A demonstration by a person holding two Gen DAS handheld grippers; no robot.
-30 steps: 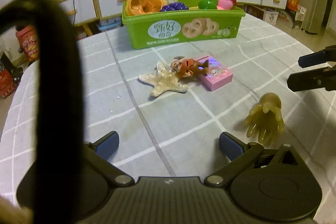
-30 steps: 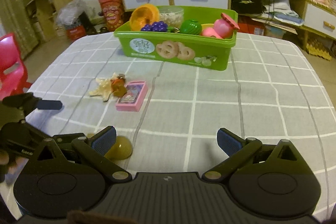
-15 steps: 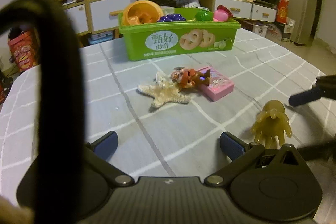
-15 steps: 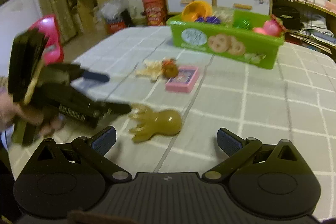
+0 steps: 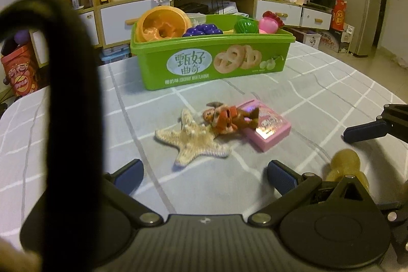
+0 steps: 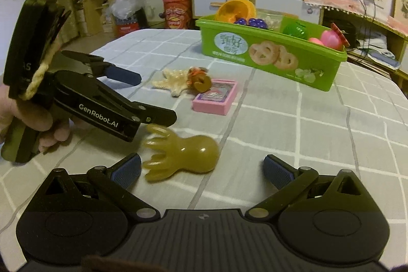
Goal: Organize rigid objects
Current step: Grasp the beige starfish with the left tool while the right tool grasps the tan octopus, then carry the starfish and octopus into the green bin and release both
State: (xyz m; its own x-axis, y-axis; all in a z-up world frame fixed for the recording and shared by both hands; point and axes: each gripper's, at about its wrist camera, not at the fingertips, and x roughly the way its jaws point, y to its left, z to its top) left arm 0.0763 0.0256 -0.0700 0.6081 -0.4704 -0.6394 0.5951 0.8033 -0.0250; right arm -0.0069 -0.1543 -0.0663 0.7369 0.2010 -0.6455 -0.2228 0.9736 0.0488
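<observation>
The right claw (image 6: 201,167), spread wide, should be closed gently around the yellow octopus toy (image 6: 181,157); the left claw (image 5: 204,176) is spread too.

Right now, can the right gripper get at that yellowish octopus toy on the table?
Probably yes. The right gripper is open, and the octopus toy lies flat just ahead of its left finger, with nothing on top. The left gripper hovers close over the tentacles, so it could crowd the approach.

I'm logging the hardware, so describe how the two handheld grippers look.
Both are matte black with jointed linkage fingers ending in ribbed blue pads. The left gripper carries white "GenRobot.AI" lettering and a braided tan cord near its handle. The right gripper has a ridged body.
</observation>
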